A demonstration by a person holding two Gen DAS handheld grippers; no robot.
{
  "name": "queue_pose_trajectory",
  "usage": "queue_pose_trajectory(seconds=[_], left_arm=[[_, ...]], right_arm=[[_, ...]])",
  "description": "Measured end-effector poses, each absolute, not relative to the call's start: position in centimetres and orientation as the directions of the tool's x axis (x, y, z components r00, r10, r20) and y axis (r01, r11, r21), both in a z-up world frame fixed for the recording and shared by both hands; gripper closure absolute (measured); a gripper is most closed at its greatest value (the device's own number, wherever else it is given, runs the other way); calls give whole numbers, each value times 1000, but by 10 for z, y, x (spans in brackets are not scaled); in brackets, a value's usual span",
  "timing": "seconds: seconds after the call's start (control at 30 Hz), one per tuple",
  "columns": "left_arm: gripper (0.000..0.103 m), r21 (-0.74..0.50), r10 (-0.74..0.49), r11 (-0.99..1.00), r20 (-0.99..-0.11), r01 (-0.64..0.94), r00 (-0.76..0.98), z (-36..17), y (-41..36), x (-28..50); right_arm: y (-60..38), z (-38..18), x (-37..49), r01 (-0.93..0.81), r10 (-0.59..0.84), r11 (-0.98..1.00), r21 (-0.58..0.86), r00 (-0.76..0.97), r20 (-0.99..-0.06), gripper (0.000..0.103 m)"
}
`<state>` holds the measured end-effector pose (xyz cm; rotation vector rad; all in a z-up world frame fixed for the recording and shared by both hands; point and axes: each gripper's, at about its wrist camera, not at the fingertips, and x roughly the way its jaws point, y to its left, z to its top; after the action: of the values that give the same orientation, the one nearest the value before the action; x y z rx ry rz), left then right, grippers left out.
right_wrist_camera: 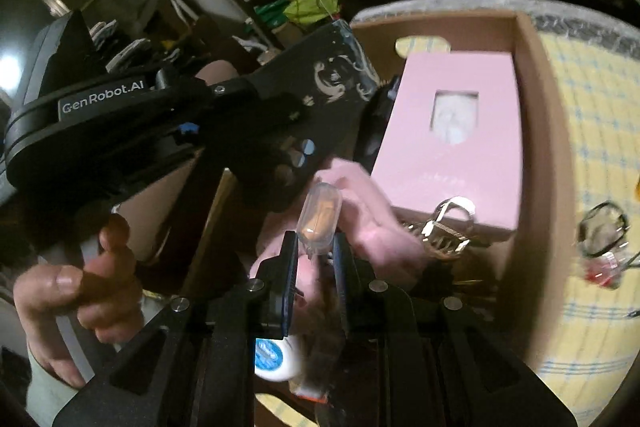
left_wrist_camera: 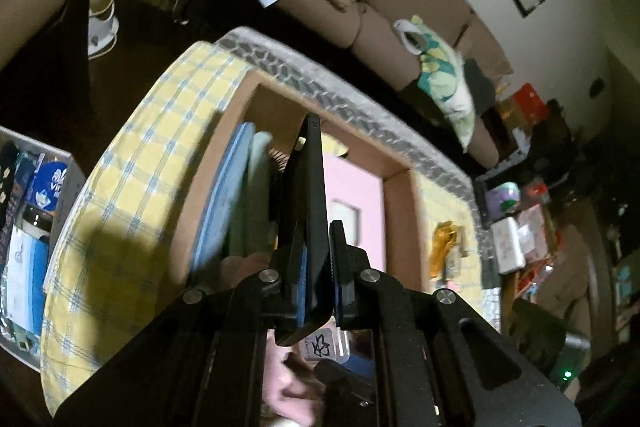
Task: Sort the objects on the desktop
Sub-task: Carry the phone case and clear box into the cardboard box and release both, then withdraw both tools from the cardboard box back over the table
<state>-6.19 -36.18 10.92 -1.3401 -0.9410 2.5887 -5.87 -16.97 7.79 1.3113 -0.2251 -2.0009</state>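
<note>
My left gripper (left_wrist_camera: 318, 259) clamps a black phone (left_wrist_camera: 306, 211) edge-on above the cardboard box (left_wrist_camera: 396, 223); my right gripper (right_wrist_camera: 316, 251) pinches a clear capsule (right_wrist_camera: 320, 215). Risk: the phone pivots out of its narrow hold and strikes the pink box (right_wrist_camera: 452, 131).

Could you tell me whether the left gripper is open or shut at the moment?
Shut on the black tablet: the left gripper has its pads pressed against both faces.

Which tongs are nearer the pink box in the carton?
Left. The left tongs, shut on a black phone, hang right beside the pink box. The right tongs, holding a clear capsule, sit farther back.
</note>
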Motion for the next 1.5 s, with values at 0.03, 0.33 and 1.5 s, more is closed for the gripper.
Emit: queue_pose_trajectory(seconds=[0.03, 0.33, 1.5], left_arm=[[94, -534, 323, -820, -731, 208, -601, 104, -362, -62], [50, -427, 231, -885, -748, 185, -623, 134, -363, -39], [24, -134, 56, -985, -845, 109, -532, 102, -302, -51]], right_arm=[[-171, 76, -58, 470, -645, -727, 501, -217, -732, 86], [-157, 84, -52, 491, -542, -790, 368, -275, -794, 74], [56, 107, -35, 221, -320, -945, 239, -489, -811, 17]])
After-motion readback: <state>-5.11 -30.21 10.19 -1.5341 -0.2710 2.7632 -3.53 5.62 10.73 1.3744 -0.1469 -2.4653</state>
